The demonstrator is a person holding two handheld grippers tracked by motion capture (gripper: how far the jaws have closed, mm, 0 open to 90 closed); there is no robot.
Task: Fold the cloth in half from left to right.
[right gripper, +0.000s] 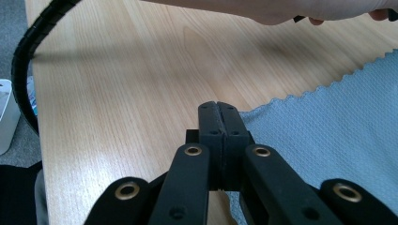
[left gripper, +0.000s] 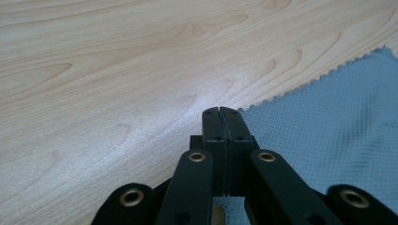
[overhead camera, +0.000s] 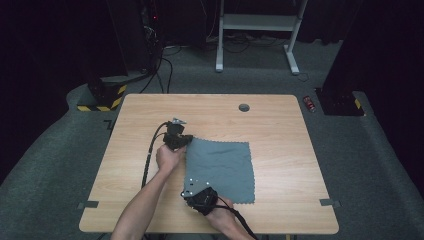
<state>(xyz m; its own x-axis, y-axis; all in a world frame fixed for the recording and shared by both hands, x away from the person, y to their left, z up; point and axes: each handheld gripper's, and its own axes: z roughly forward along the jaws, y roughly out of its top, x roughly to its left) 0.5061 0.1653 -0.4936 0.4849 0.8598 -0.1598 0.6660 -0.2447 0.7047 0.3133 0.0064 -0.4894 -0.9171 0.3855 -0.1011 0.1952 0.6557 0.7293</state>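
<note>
A grey-blue cloth (overhead camera: 220, 167) with zigzag-cut edges lies flat on the wooden table (overhead camera: 150, 115), a little right of the middle. My left gripper (overhead camera: 187, 141) is at the cloth's far left corner, and its jaws are pressed together on that corner (left gripper: 219, 112). My right gripper (overhead camera: 186, 192) is at the near left corner, its jaws likewise shut on the cloth's edge (right gripper: 218, 108). In both gripper views the cloth (left gripper: 328, 126) (right gripper: 328, 131) spreads to the right of the jaws. The left forearm (right gripper: 281, 9) crosses the top of the right gripper view.
The left gripper's black ribbed cable (right gripper: 21, 61) curves off the table's left edge. A round grommet hole (overhead camera: 244, 107) is near the far edge. Tape strips (overhead camera: 88, 204) (overhead camera: 330, 202) mark the near corners. A white desk frame (overhead camera: 255, 22) stands on the carpet beyond the table.
</note>
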